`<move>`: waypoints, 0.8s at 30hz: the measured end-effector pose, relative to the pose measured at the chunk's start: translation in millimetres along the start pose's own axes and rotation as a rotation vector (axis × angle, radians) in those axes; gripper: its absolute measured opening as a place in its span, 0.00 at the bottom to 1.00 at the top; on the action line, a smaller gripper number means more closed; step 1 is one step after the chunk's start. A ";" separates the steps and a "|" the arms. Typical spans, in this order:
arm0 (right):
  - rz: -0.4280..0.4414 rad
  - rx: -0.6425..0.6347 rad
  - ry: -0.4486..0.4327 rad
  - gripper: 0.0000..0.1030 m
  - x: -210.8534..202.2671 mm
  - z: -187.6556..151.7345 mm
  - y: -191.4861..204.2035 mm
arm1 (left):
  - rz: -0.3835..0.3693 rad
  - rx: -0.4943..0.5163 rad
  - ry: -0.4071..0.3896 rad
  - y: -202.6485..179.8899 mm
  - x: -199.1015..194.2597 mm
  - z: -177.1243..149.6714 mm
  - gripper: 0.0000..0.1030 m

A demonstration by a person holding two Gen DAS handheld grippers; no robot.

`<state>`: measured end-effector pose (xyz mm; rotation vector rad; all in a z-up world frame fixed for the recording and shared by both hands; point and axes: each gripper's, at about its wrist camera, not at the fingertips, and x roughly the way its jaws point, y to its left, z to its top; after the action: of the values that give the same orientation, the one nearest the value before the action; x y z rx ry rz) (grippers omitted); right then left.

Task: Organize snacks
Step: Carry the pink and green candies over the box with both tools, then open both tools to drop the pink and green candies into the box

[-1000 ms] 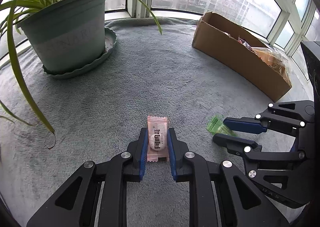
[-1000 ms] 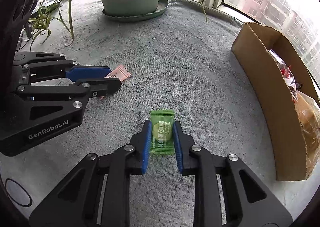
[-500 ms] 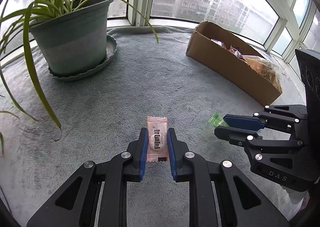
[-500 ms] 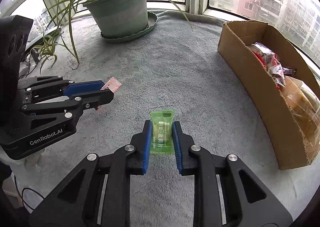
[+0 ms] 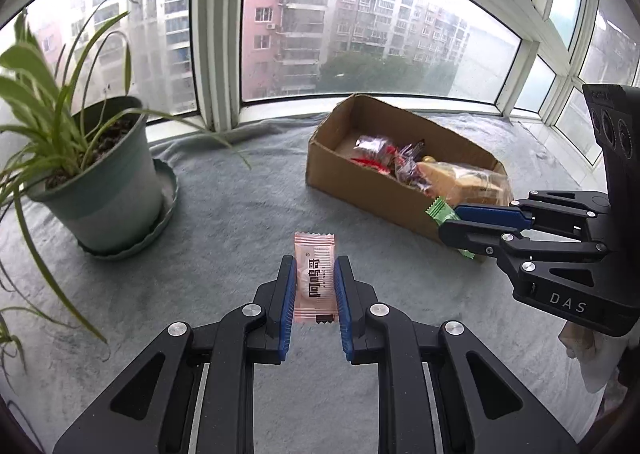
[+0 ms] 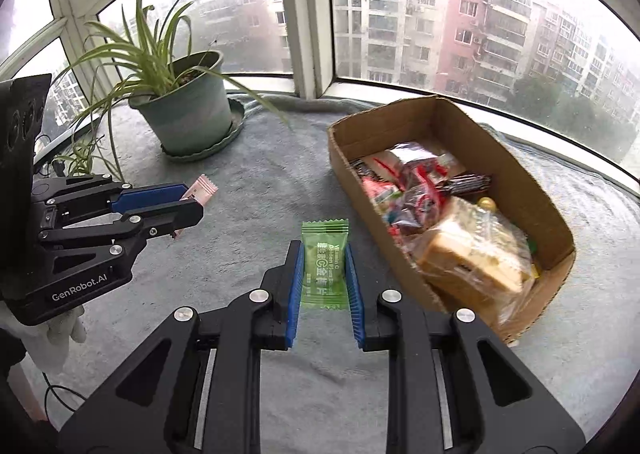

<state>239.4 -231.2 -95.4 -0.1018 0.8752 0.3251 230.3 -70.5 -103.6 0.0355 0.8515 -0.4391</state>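
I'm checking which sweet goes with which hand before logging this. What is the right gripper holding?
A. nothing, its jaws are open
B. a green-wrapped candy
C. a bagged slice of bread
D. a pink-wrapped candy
B: in the right wrist view the right gripper is shut on the green-wrapped candy, pressed between its blue pads, while the pink-wrapped candy sits in the left gripper off to the side.

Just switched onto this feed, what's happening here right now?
A person is sorting snacks with a tool in each hand. The left tool is shut on a pink candy packet, the right tool on a green candy packet, both held above the grey blanket. The cardboard box, already holding snacks, sits just ahead on the right.
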 end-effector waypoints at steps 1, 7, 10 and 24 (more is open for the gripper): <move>-0.009 0.006 -0.006 0.21 -2.7 1.3 -7.2 | -0.007 0.005 -0.006 -4.4 1.8 5.9 0.17; -0.067 0.035 -0.034 0.21 -12.6 8.9 -47.1 | -0.033 0.034 -0.033 -34.4 17.4 36.1 0.17; -0.084 0.070 -0.035 0.21 -10.0 11.1 -68.7 | -0.057 0.023 -0.034 -44.0 28.9 48.7 0.17; -0.130 0.148 -0.014 0.21 8.6 10.7 -127.0 | -0.074 0.012 -0.038 -76.1 71.9 78.5 0.17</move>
<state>293.2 -347.0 -100.9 -0.0187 0.8722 0.1392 298.5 -181.7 -93.4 0.0065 0.8148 -0.5134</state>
